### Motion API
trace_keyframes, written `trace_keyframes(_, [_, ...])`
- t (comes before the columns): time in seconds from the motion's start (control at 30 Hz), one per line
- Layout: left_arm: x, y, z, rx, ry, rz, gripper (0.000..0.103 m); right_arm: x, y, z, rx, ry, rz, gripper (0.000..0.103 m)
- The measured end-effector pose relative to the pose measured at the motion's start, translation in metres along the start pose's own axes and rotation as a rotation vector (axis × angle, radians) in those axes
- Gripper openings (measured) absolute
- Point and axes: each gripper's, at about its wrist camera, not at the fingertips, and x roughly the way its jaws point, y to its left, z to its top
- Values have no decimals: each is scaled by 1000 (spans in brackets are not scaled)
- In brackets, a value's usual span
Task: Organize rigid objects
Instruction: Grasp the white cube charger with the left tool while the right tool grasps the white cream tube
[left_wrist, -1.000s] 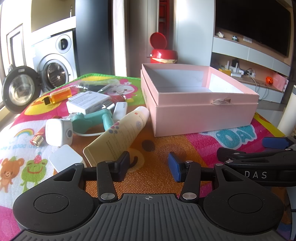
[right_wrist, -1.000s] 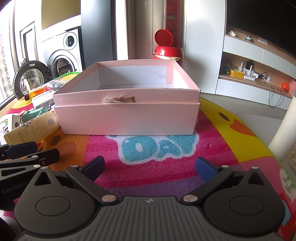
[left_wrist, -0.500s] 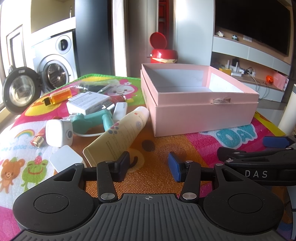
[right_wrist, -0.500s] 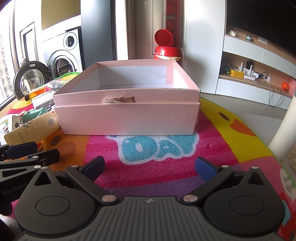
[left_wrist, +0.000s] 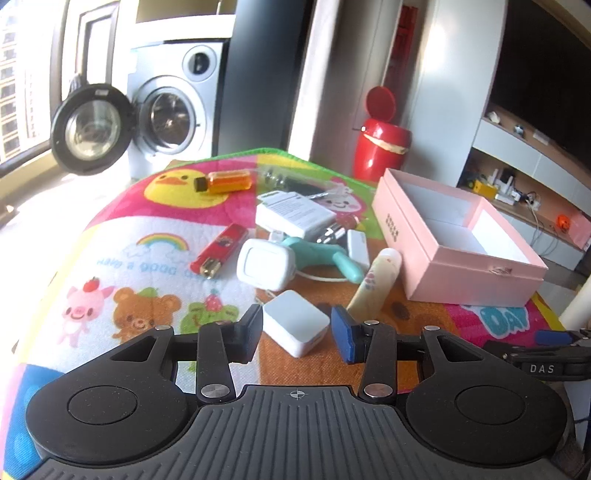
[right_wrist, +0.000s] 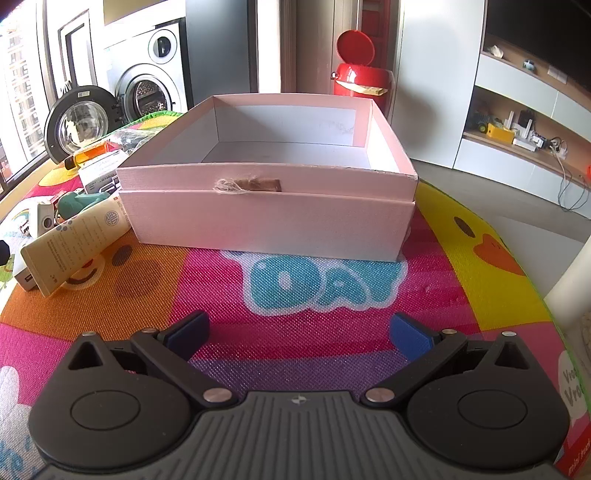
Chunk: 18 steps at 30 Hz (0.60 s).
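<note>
Two grippers worked a play mat (left_wrist: 110, 236); the pink box (left_wrist: 458, 254) sat empty at two o'clock. The right gripper (right_wrist: 299, 332) gaped idle. The left gripper (left_wrist: 295, 330), jaws apart, straddled a white cube charger (left_wrist: 295, 321); closing off-centre could twist it free

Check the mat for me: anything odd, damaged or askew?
The cream squeeze tube lies tilted, its crimped end propped on a small white block. The pink cardboard box has a frayed string tuft on its front wall. Nothing has spilled, and the box is empty.
</note>
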Motion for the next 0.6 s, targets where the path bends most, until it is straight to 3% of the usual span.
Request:
trace_keyframes(0.07, [11,19,6,-83,65,-17,45,0,0,-1,0,-6,0,103])
trace_keyframes(0.23, [36,19,10,-164,99,-61,47,-1,-2,-2,1,-11,1,103])
trace_keyframes(0.3, [45,11,12,-132,86,-42,52,-1,-1,-2,1,-13,-2,103])
trace_keyframes(0.47, [59,-11,8,38,54,21,51,-3,0,-2,0,-16,-8,103])
trace_keyframes(0.6, [46,-14,-2,149,14,16,45,-7,7,-3,-27,-34,-28,103])
